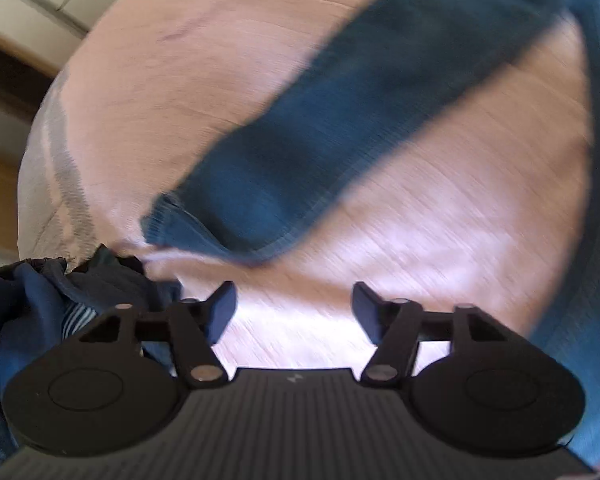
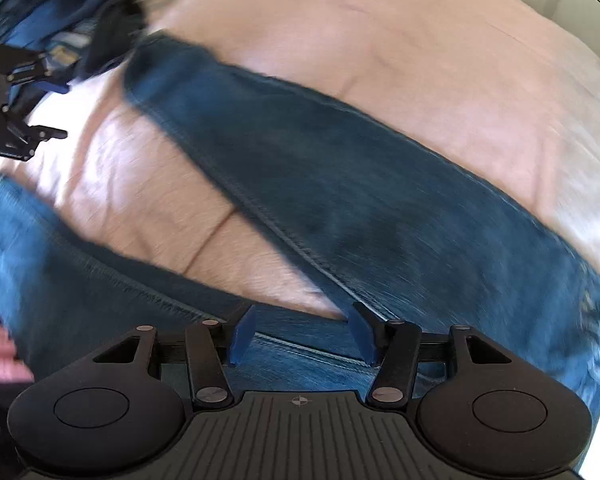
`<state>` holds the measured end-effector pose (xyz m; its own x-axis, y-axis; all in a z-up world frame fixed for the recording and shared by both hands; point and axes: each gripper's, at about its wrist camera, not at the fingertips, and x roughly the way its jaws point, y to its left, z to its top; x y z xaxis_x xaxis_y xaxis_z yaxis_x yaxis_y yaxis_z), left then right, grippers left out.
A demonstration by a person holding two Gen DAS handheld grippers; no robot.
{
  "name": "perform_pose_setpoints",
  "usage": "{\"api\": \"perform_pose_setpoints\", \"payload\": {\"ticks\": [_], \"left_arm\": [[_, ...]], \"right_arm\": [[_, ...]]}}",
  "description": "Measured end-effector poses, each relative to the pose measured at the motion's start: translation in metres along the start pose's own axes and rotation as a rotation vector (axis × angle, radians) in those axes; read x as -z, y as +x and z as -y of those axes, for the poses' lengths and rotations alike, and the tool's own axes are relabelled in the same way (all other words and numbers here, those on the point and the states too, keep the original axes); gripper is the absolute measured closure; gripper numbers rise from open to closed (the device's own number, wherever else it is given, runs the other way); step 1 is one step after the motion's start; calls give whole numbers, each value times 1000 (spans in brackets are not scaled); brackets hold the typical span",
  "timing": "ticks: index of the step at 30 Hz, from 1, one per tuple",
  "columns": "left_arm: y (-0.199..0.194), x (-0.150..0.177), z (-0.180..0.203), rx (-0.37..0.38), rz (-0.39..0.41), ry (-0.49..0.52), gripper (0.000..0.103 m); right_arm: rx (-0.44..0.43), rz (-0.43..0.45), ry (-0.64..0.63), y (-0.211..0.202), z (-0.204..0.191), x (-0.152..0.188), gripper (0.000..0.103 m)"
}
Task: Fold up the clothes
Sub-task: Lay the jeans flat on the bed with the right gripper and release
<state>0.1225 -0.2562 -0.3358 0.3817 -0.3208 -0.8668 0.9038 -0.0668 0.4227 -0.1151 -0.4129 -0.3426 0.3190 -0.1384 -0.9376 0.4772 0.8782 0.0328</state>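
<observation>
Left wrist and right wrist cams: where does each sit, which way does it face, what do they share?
Left wrist: on the left gripper, looking forward and down at a jeans leg on the pink bedsheet; own open fingers show, and a pile of dark clothes at lower left.
Right wrist: on the right gripper, looking down over the jeans; own open fingers show, left gripper at upper left.
Shared: jeans, bedsheet, clothes pile.
</observation>
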Motion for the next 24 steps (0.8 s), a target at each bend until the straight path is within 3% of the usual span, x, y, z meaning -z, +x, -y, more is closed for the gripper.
{"api": "perform_pose_setpoints", "payload": {"ticks": [3, 7, 9, 11, 13, 20, 24], "left_arm": [[16, -12, -27, -19, 47, -75, 37], [50, -27, -44, -102, 86, -80, 37], [66, -26, -48, -159, 35, -55, 37], [79, -15, -55, -239, -85, -40, 39], [77, 1, -65, -279, -158, -82, 39], [53, 23, -62, -290, -223, -128, 39], [34, 17, -55, -292, -194, -155, 39]], "right_arm": [[28, 11, 81, -4, 5, 1, 47], [72, 6, 119, -7, 6, 9, 46], [97, -16, 133, -7, 8, 18, 46], [119, -29, 164, -9, 11, 27, 46], [132, -28, 207, -12, 14, 35, 46], [152, -13, 367, -20, 21, 50, 46], [168, 27, 414, -35, 31, 54, 46]]}}
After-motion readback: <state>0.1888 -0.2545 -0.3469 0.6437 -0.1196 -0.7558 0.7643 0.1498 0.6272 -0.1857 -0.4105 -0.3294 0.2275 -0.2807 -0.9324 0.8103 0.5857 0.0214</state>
